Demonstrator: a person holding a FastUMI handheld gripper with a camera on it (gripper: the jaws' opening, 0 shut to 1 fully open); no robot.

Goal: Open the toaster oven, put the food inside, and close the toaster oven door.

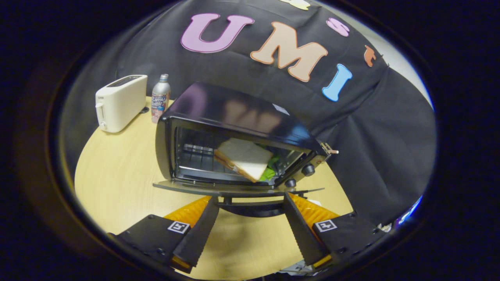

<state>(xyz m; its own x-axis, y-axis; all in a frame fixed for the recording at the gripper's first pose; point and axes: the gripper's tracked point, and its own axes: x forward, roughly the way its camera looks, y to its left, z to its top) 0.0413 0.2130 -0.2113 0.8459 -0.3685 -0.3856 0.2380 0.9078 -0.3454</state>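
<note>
Currently we see claw [250, 200] spread apart, gripping nothing, tips at edge of lowered toaster oven door [234, 190]. Sandwich [244, 158] sits inside toaster oven [234, 117] on table [117, 175].

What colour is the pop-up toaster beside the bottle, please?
White, clearest in the gripper view.

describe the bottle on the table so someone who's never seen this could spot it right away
On the round wooden table, look behind the black toaster oven, far beyond the open tool. The bottle stands upright beside the white toaster: slim, silvery, capped, the only tall narrow thing there.
</note>
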